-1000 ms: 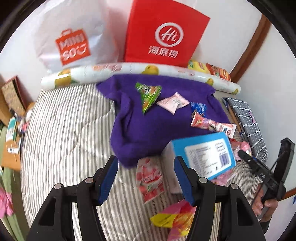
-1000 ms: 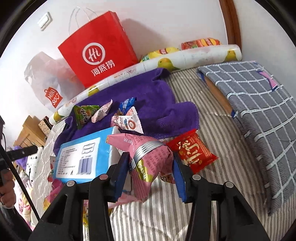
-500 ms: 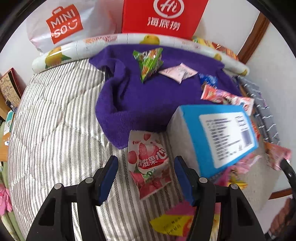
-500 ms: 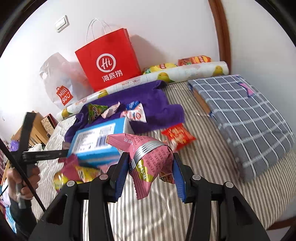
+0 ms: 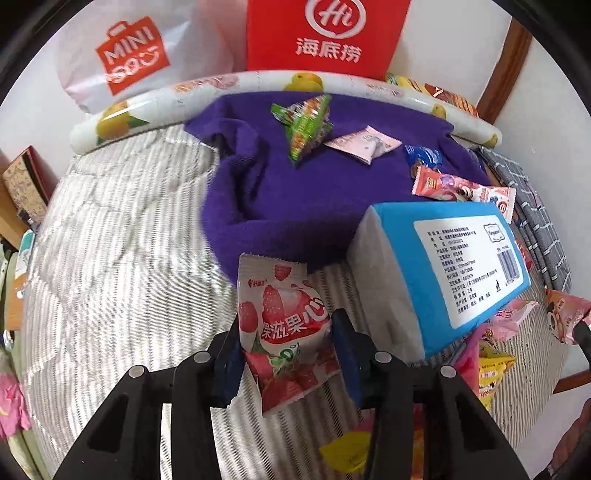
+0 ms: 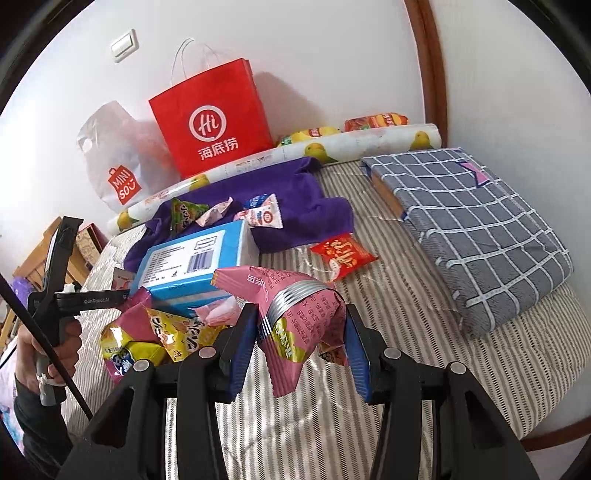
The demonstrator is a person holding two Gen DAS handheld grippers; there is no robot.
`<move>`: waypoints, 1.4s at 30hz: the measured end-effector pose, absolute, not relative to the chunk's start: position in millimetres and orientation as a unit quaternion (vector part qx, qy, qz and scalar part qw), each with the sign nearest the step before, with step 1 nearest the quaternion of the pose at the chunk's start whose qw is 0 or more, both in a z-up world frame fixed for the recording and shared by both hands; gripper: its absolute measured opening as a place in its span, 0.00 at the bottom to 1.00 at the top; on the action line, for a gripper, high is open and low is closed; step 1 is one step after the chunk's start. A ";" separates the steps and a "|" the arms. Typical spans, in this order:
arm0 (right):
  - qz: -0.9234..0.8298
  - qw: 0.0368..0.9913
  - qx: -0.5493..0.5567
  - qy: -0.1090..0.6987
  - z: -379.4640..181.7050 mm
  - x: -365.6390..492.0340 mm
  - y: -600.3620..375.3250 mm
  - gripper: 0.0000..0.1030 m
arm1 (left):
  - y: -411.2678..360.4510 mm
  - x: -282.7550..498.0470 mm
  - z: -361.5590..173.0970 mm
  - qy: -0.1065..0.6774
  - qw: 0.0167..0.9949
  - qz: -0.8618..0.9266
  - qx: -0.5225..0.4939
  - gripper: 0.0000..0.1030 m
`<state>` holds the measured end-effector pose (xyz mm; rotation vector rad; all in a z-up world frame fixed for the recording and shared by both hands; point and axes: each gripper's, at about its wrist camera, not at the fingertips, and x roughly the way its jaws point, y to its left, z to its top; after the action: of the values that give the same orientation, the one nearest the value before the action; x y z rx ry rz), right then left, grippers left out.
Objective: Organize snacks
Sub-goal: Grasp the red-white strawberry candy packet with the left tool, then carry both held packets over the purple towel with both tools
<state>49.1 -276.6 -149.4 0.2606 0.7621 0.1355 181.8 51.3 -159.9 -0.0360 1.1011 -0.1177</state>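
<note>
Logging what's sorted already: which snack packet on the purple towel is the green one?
The triangular green packet, lying at the towel's far end nearest the red paper bag. The pale pink packet and the blue one lie to its right.

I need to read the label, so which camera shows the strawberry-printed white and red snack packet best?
The left wrist view: the strawberry-printed white and red snack packet fills the centre, print facing the camera, between the left gripper pads. The right wrist view does not show it clearly.

Left hand-held gripper has just been closing; right hand-held gripper is clamped, both angled downward.
</note>
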 end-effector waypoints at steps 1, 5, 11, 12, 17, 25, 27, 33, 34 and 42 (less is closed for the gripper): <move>0.068 0.918 0.127 0.370 -148.7 49.9 -275.4 0.45 | 54.0 181.3 -157.6 0.522 0.851 -0.056 -0.020 0.40; 0.078 0.919 0.126 0.365 -143.6 53.0 -270.8 0.45 | 64.4 173.5 -141.9 0.512 0.857 -0.050 -0.027 0.40; 0.102 0.925 0.126 0.345 -126.9 55.4 -261.2 0.45 | 64.2 167.7 -109.5 0.496 0.863 -0.075 -0.054 0.41; 0.106 0.926 0.123 0.340 -123.0 55.7 -258.5 0.45 | 62.2 167.6 -103.2 0.492 0.865 -0.083 -0.057 0.41; 0.120 0.934 0.113 0.316 -102.4 63.5 -244.5 0.45 | 46.7 170.2 -75.9 0.469 0.874 -0.113 -0.060 0.41; 0.119 0.941 0.106 0.297 -79.2 88.5 -227.7 0.45 | 27.7 183.9 -49.5 0.453 0.879 -0.135 -0.052 0.41; 0.119 0.942 0.106 0.296 -76.9 92.5 -226.0 0.45 | 23.6 187.8 -45.0 0.451 0.880 -0.139 -0.049 0.41; 0.118 0.942 0.107 0.296 -73.7 104.6 -223.6 0.45 | 15.8 193.4 -41.0 0.449 0.880 -0.151 -0.048 0.41; 0.118 0.941 0.109 0.296 -73.7 107.1 -224.2 0.45 | 15.1 194.4 -41.2 0.449 0.879 -0.152 -0.048 0.41; 0.111 0.940 0.121 0.300 -73.6 126.0 -225.8 0.45 | 12.7 207.1 -39.9 0.451 0.878 -0.155 -0.050 0.41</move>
<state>126.0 -225.8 -73.6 0.2463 0.6124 0.2263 207.1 12.7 -39.9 -0.1037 0.9398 -0.3233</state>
